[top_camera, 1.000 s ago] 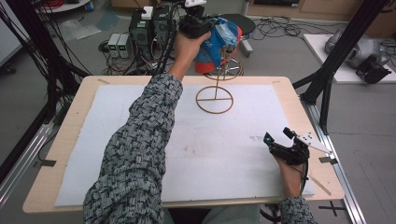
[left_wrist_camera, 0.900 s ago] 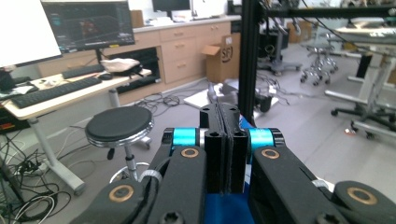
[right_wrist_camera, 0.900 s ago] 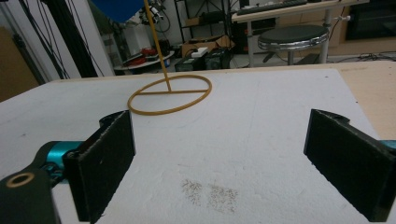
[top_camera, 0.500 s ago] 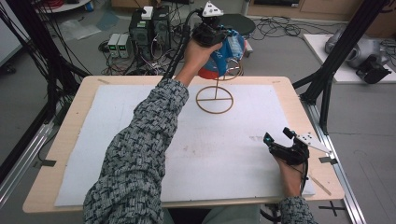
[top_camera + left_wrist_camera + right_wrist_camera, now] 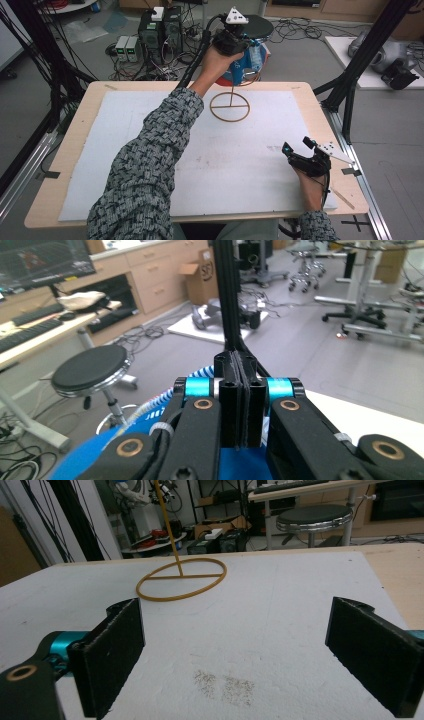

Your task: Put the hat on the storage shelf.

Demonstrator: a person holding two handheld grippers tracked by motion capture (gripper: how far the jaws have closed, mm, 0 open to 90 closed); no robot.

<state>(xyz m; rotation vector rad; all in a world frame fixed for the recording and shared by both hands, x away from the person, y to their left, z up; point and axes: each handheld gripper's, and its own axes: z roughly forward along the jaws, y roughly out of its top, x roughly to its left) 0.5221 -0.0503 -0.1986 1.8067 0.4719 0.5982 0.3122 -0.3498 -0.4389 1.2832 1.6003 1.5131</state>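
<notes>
Blue fabric with white stripes, some kind of bag or cloth (image 5: 252,57), is what I've got bunched under my left gripper (image 5: 235,42) at the top middle of the high view, just past the far edge of the table (image 5: 75,130). It hangs right at the top of the tan wire stand (image 5: 229,105), whose ring base sits on the white foam sheet (image 5: 150,150) a bit above centre frame. My patterned sleeve (image 5: 150,165) runs diagonally up from the bottom left. My right gripper (image 5: 300,150) is parked low at the lower right, resting on the sheet near its edge, well apart from the stand.

Left gripper view: the two black jaws are pressed flat together in the middle of the frame, and I can't see anything pinched between the tips. The blue fabric (image 5: 150,420) peeks out below and to the left of the linkage, striped edge showing. A black round stool (image 5: 90,372) sits on the floor at the left.

Right gripper view: jaws standing wide apart at the left and right edges, nothing between them, just bare white foam (image 5: 260,630) with a faint speckled smudge. The wire stand (image 5: 180,582) is in the upper left, ring flat on the sheet, stem going up out of frame.
</notes>
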